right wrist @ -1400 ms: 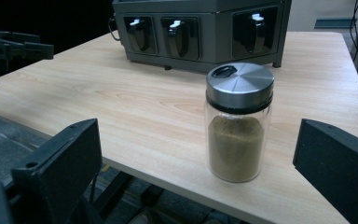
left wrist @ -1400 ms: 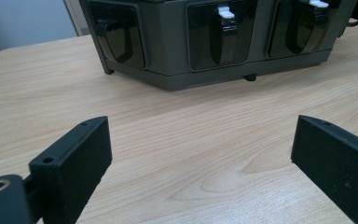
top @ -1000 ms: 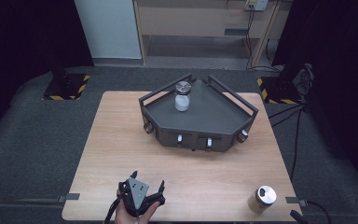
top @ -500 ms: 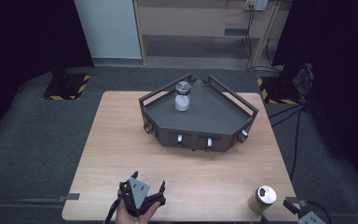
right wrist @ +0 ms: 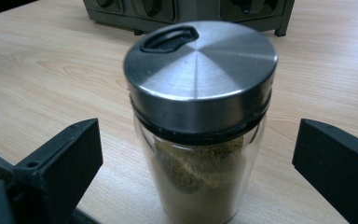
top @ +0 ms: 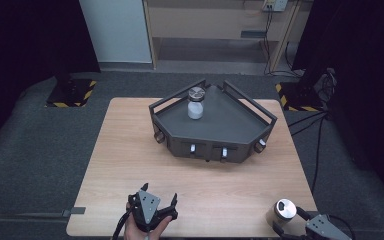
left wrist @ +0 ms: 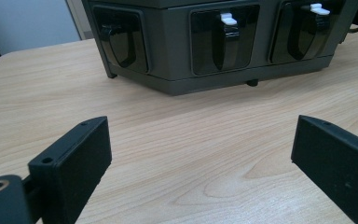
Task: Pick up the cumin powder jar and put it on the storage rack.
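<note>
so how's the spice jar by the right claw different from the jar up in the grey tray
The glass spice jar with a steel lid near the right claw holds brownish powder; the glass jar in the dark grey tray holds something white. The first stands on the bare wooden table at its near right corner, between the open jaws but untouched; the second stands inside the tray, toward its back. Both are upright with round metal lids.

A glass spice jar [right wrist: 200,126] with a brushed-metal lid stands upright near the table's [top: 130,150] near right corner. It is partly filled with tan-brown ground spice, heaped unevenly inside, and its lid is closed.
</note>
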A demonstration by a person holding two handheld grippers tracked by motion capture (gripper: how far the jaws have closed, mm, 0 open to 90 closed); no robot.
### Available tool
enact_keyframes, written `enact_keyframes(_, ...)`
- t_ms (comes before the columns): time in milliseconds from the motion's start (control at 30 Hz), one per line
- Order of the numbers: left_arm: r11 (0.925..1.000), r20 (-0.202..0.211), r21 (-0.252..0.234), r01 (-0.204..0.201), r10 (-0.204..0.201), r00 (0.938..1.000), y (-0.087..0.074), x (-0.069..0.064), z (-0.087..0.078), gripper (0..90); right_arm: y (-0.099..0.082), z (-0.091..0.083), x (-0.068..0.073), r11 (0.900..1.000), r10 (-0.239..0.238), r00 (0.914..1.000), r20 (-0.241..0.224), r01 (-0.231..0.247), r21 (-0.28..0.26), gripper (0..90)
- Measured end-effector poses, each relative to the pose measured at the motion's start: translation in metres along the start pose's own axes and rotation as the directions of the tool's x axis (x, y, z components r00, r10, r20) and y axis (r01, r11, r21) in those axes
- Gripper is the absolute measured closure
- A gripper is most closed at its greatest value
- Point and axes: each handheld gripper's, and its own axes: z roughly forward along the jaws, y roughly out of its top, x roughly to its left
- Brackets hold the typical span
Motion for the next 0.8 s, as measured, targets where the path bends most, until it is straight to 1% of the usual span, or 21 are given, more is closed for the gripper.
enact_keyframes(267,1.0000,0.004,0.005,-0.003,0.003,1.0000,0.000,0.000,0.000,4.0,-0.007,0.012,-0.004,0.9999,-0.007,1.0000,0.004,0.007,0.011,5.1)
enact_keyframes(300,1.0000,0.003,0.004,-0.002,0.002,1.0000,0.000,-0.001,0.000,3.9,-0.008,0.013,-0.004,0.9999,-0.004,1.0000,0.009,0.004,0.010,5.7)
enact_keyframes(333,1.0000,0.004,0.004,-0.003,0.003,1.0000,0.000,-0.001,0.000,4.0,-0.008,0.014,-0.005,0.9999,-0.012,0.9999,0.010,0.012,0.011,6.4)
enact_keyframes(400,1.0000,0.004,0.004,-0.003,0.003,1.0000,0.000,-0.001,0.001,4.0,-0.010,0.015,-0.006,0.9999,-0.006,0.9999,0.009,0.006,0.010,7.1)
enact_keyframes(500,1.0000,0.004,0.004,-0.004,0.004,1.0000,0.000,-0.001,0.000,3.9,-0.011,0.017,-0.009,0.9997,-0.022,0.9997,0.010,0.022,0.006,9.4)
enact_keyframes(600,1.0000,0.006,0.005,-0.003,0.003,1.0000,-0.001,-0.001,0.001,4.0,-0.013,0.019,-0.010,0.9998,-0.016,0.9999,0.004,0.016,0.007,11.9)
enact_keyframes(667,1.0000,0.006,0.005,-0.005,0.005,1.0000,0.000,-0.002,0.001,4.0,-0.014,0.020,-0.011,0.9997,-0.024,0.9997,-0.004,0.024,0.004,15.4)
enact_keyframes(733,1.0000,0.005,0.004,-0.005,0.005,1.0000,0.000,-0.001,0.000,3.9,-0.015,0.021,-0.012,0.9996,-0.028,0.9995,-0.017,0.028,0.009,20.7)
enact_keyframes(800,1.0000,0.004,0.001,-0.004,0.004,1.0000,0.000,-0.001,0.000,4.0,-0.017,0.021,-0.014,0.9994,-0.034,0.9987,-0.038,0.035,0.001,29.0)
